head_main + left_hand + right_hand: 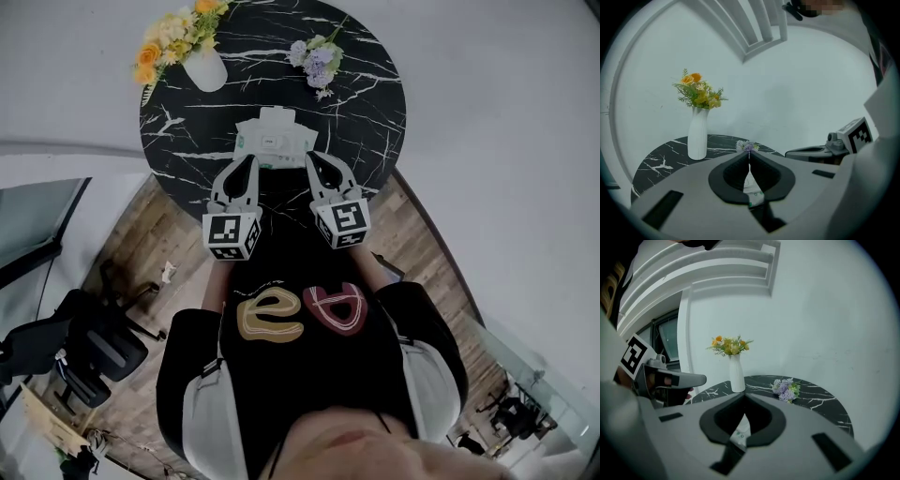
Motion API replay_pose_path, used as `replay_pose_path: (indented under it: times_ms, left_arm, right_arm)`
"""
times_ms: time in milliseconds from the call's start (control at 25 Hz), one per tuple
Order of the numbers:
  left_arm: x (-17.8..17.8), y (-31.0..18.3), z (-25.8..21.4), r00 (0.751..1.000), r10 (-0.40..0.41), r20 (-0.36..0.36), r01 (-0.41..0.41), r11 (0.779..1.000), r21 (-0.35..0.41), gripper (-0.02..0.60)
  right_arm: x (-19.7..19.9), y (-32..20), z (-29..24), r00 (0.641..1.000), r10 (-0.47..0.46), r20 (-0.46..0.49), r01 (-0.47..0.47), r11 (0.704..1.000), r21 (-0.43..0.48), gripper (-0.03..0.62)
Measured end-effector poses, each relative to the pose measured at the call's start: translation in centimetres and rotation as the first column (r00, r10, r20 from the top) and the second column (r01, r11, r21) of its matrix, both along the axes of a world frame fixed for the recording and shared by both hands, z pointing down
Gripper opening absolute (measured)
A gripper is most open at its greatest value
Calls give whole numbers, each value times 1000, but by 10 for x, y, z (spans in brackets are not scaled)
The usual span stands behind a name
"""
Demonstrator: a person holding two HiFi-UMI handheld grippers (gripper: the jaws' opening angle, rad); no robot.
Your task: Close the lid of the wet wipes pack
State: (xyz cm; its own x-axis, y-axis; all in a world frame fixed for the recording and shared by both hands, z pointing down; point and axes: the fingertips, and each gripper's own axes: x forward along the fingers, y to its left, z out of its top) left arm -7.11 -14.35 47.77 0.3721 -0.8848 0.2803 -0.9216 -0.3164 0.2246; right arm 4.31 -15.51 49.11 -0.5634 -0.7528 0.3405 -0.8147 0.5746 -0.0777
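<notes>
Wipes pack lies flat on the table, at the near middle, well apart from the vase at far left and the purple flowers at far right. A pale piece on its far edge looks to us like the lid turned back, though it is too small to be sure. Our left hand-held gripper and right hand-held gripper hover side by side just near of the pack. Both are clenched with nothing between the jaws. If that piece is the lid, we judge the closing to be in hand. A clenched tip would then swing it toward the near side and press it flat, while the other steadies the pack. If the lid is already down, we merely hang over a closed pack.
</notes>
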Motion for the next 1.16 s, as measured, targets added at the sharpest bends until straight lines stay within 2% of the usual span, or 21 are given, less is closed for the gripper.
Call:
replay_pose_path:
  times_ms: [440,720,1160]
  left_arm:
    - [11,5,-1,999,-3,36,2,1000,5,20]
    - [9,9,7,997,-23,80,25,999,-24,20]
    - [21,12,6,995,10,101,-10,1000,-9,20]
  right_arm:
    - [1,6,2,999,-42,-22,42,999,4,11]
    - [7,13,9,999,-34,-12,34,999,-16,11]
    - [5,15,7,998,-64,-26,64,998,0,11]
